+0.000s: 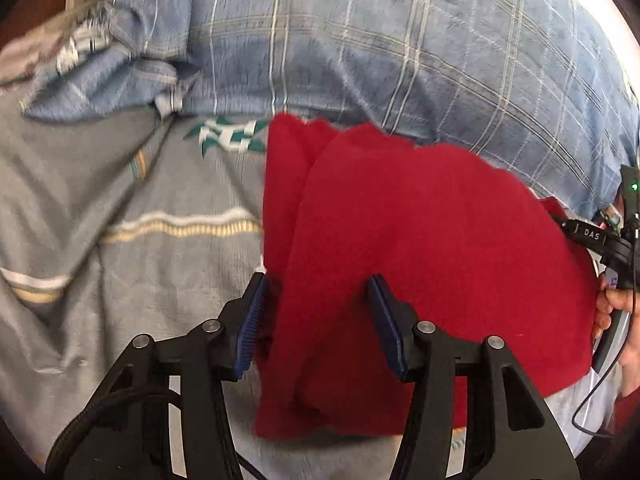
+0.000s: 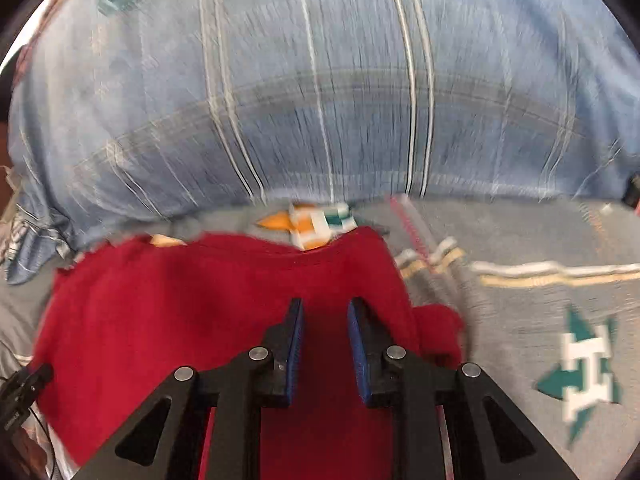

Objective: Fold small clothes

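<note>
A small red garment (image 1: pixel 432 248) lies folded over on a grey patterned bedsheet (image 1: pixel 132 280). My left gripper (image 1: pixel 318 284) is open, its blue pads on either side of the garment's left edge folds, not pinching them. In the right wrist view the same red garment (image 2: pixel 200 308) lies under my right gripper (image 2: pixel 324 308), which is open with a narrow gap and hovers over the cloth near its right edge. The right view is motion-blurred.
A large blue plaid pillow (image 1: pixel 400 40) lies along the far side of the bed, also in the right wrist view (image 2: pixel 320 80). The sheet (image 2: pixel 540 288) carries teal and orange star prints. The other hand and its device (image 1: pixel 616 248) show at the right edge.
</note>
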